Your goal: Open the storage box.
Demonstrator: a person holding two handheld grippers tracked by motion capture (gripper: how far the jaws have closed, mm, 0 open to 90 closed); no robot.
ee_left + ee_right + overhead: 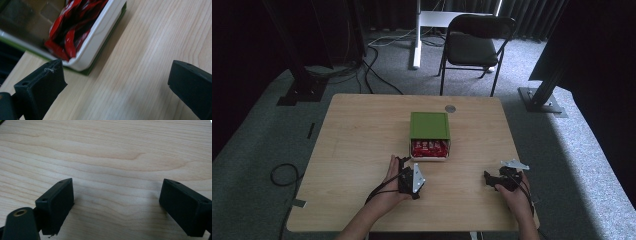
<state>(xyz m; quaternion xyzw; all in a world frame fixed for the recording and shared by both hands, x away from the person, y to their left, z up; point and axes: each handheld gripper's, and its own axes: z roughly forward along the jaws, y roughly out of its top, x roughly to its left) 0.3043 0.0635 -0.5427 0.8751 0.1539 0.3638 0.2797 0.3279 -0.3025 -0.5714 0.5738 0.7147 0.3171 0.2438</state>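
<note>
A white box [430, 156] with a green lid [429, 125] slid partly back stands mid-table, and red packets [429, 146] show in its uncovered front part. My left gripper [408, 176] hovers just in front of the box's front left corner, open and empty. In the left gripper view the box's white rim [100, 37] and the red packets [67, 32] lie just beyond my open left gripper [115, 75]. My right gripper [490, 179] rests low over bare wood at the front right, open and empty. The right gripper view has my right gripper [117, 195] above plain tabletop.
The wooden table [362, 145] has a round grey cap [450, 108] near its far edge. A black folding chair [474, 45] and a white desk leg [416, 35] stand beyond it. Cables [282, 175] lie on the grey carpet at left.
</note>
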